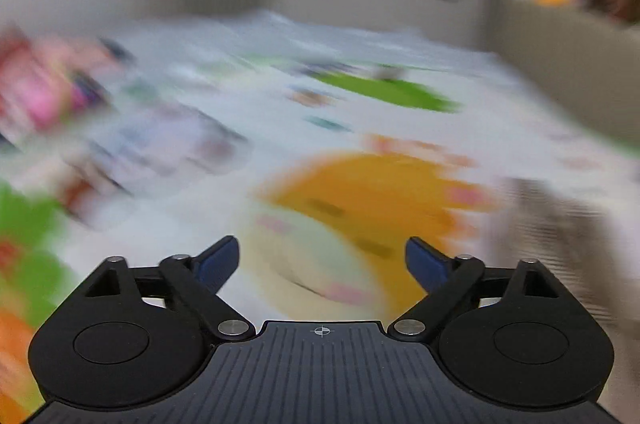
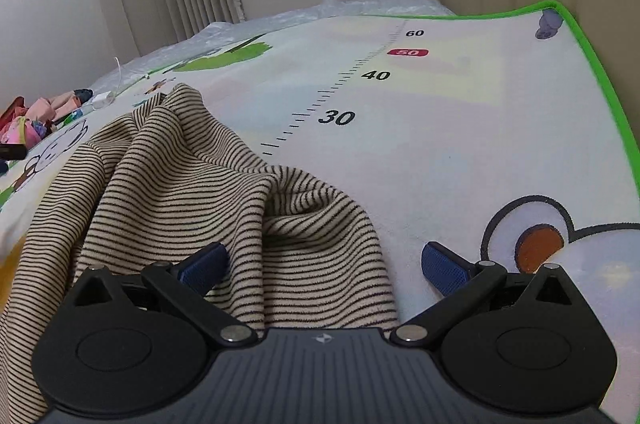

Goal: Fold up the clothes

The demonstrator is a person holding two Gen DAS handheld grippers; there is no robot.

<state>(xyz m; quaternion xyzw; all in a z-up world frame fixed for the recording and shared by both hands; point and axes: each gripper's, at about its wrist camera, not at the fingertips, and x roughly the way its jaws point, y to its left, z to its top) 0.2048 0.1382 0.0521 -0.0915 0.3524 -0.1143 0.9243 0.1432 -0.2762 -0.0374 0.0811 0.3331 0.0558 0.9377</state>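
Right wrist view: striped knit top [image 2: 180, 183], soft and floppy, lies crumpled at ten o'clock; pinch its hem. Both grippers' fingers stand apart, empty.

Heavily blurred: left gripper [image 1: 322, 260] fingers [image 1: 218, 262] spread wide, nothing between, above printed play mat [image 1: 248, 127] with orange cartoon face [image 1: 360, 207].

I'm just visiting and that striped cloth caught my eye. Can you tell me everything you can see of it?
The striped garment is a soft, fleecy-looking knit, beige with thin dark stripes. It lies unfolded, rumpled into deep creases, on the printed play mat, left of the mat's printed ruler marks. Its near end runs under the right gripper, whose jaws stand open above it; whether the left pad touches the cloth cannot be told. What kind of garment it is cannot be told.
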